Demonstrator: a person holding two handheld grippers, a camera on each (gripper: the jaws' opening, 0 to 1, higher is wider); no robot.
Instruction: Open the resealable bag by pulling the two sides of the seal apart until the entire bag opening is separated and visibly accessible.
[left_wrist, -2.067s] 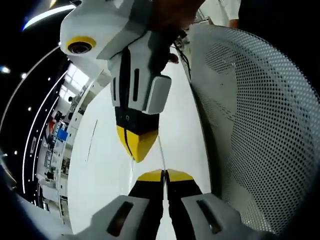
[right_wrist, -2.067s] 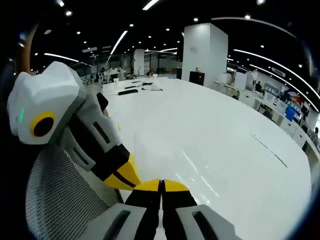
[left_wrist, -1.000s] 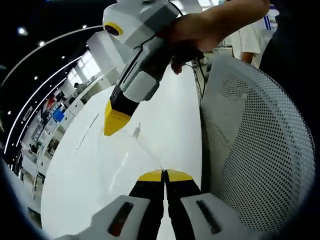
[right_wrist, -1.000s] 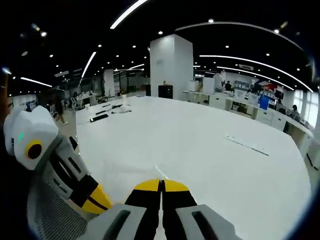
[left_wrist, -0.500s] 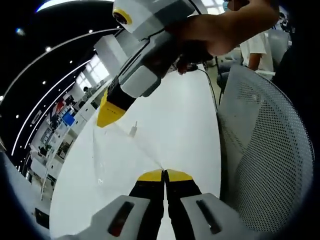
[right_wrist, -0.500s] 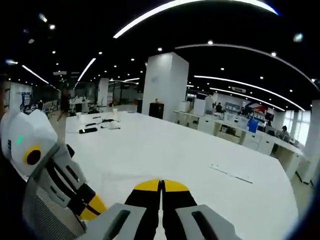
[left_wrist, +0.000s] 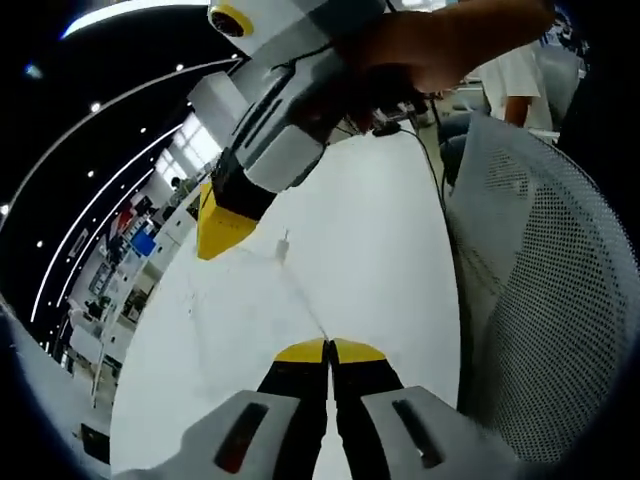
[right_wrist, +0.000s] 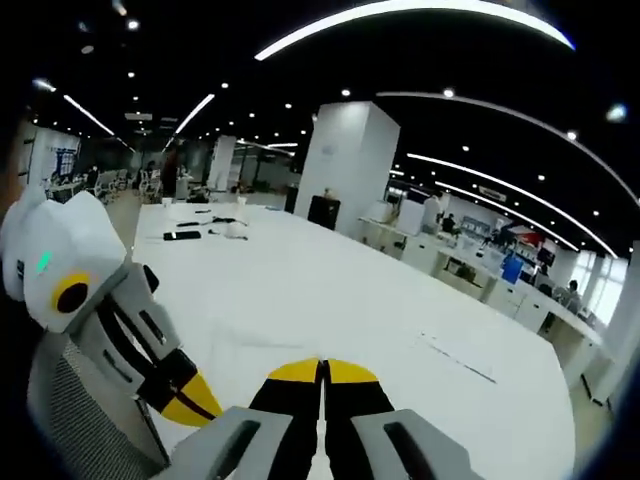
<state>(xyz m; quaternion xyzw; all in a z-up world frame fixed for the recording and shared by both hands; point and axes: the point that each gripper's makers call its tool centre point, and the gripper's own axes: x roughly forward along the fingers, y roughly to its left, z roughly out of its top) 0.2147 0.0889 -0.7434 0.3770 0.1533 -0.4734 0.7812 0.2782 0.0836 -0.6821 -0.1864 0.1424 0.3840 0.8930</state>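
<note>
**Seal pull under way, bag held between both grippers**

While the clear resealable bag hangs stretched above the white table, each gripper pinches one side of its mouth.

- Left gripper: nearest in the left gripper view, jaws pressed together on a thin edge of film that runs up and away from the tips.
- Right gripper: further off in that same view, held by a hand, yellow tips closed on the opposite side of the film; in the right gripper view its jaws likewise meet with no gap.
- Bag: transparent and hard to trace; a small tab shows near the right gripper. Whether the seal is fully parted cannot be told.
- Mesh chair back: beside the table's near edge.
- Beyond: an open office with a white pillar.

Judged step: mid-pull. Next move calls for drawing the grippers further apart, evenly, without letting the film slip.
</note>
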